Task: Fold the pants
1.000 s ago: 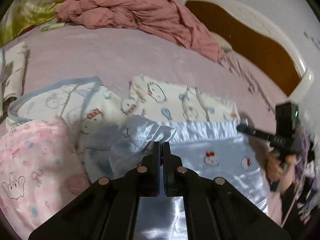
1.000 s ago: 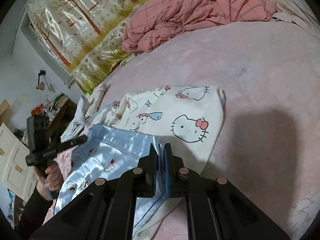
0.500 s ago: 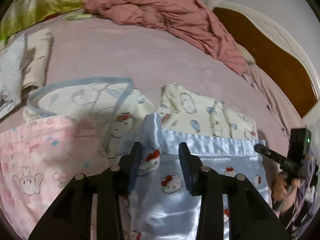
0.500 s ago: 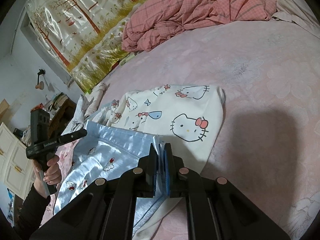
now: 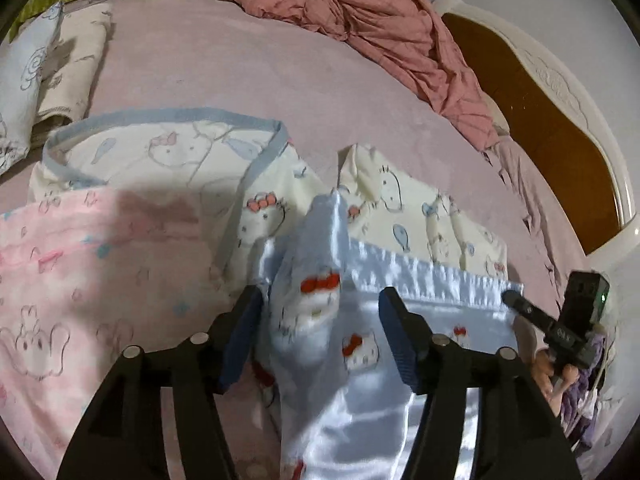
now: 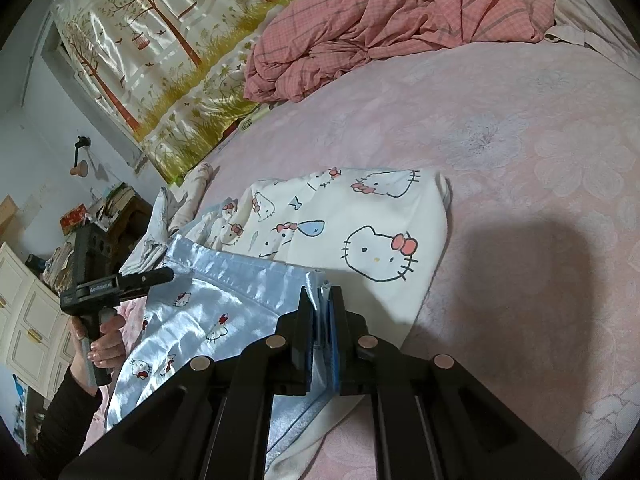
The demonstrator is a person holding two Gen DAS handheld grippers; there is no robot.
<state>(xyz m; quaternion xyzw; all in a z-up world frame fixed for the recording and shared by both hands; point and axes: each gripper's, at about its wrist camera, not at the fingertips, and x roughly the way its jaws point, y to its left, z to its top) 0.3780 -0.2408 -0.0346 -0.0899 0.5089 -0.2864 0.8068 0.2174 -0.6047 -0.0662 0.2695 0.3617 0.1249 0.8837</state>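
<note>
Left hand-held gripper (image 5: 320,336) had just been opening, its jaws apart around a raised corner of the blue satin pants (image 5: 400,360); right hand-held gripper (image 6: 320,320) clamped the waistband's other end. Pants lay on the bed (image 6: 520,120), waistband running between them.

Your left gripper (image 5: 320,320) was clamped on the corner of the blue satin pants (image 5: 360,360); its jaws have just been opening, and the raised fold now stands loose between them, untouched by the pads. The gripper has also shifted along the waistband.
</note>
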